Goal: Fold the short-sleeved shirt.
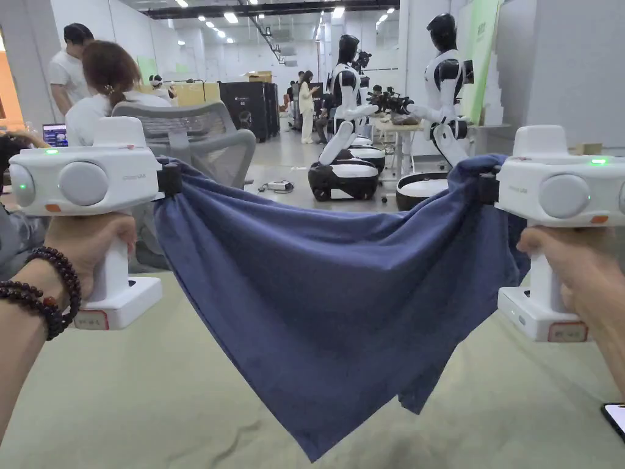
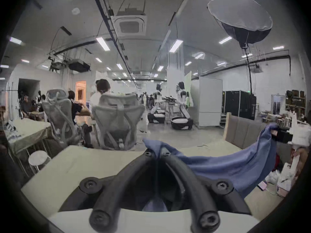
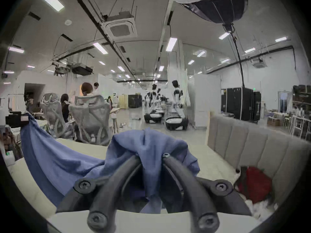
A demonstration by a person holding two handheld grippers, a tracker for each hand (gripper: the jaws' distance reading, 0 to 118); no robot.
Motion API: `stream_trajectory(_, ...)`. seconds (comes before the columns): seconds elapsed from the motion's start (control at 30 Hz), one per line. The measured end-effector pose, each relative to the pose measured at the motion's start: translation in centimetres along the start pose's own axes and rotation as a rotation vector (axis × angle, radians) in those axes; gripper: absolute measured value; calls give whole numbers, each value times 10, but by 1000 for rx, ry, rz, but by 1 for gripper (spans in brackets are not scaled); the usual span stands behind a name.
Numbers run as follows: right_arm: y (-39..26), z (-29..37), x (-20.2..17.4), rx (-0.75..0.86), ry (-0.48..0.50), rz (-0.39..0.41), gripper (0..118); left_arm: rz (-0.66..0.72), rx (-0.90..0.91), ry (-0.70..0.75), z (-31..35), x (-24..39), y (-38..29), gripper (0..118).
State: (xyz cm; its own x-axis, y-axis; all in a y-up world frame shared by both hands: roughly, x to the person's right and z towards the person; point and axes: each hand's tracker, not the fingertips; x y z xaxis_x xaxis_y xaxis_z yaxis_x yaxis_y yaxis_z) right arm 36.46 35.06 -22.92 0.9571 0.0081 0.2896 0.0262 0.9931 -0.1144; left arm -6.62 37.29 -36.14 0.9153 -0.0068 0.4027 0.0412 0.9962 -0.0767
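Bright, even light falls from ceiling strip lights (image 2: 103, 43); shadows are soft. Both gripper views bend strongly toward black rims (fisheye), with slight blur at nine o'clock; a softbox (image 2: 240, 16) hangs at one o'clock.

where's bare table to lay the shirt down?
Bare pale green table under the hanging blue shirt, from the left gripper across to the right gripper. Crowded only at near right: black phone.
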Motion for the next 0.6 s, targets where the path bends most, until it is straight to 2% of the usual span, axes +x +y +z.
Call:
stream_trajectory(0.07, 25, -20, -2, -3, -7, 14, 9, -20, 16, 28, -12, 2, 16, 1)
stream_trajectory(0.13, 47, -46, 0, -33, 3, -14, 9, -17, 36, 63, -25, 5, 28, 1)
stream_trajectory(0.27, 60, -69, 3, -99, -9, -4, 9, 8, 41, 103, -39, 8, 39, 1)
stream_trajectory(0.47, 41, -75, 6, -93, -13, 35, 9, -31, 50, 97, -44, 15, 29, 1)
stream_trajectory(0.6, -6, -85, 10, -148, -6, -3, 9, 4, 0, 70, -51, 22, -15, 1)
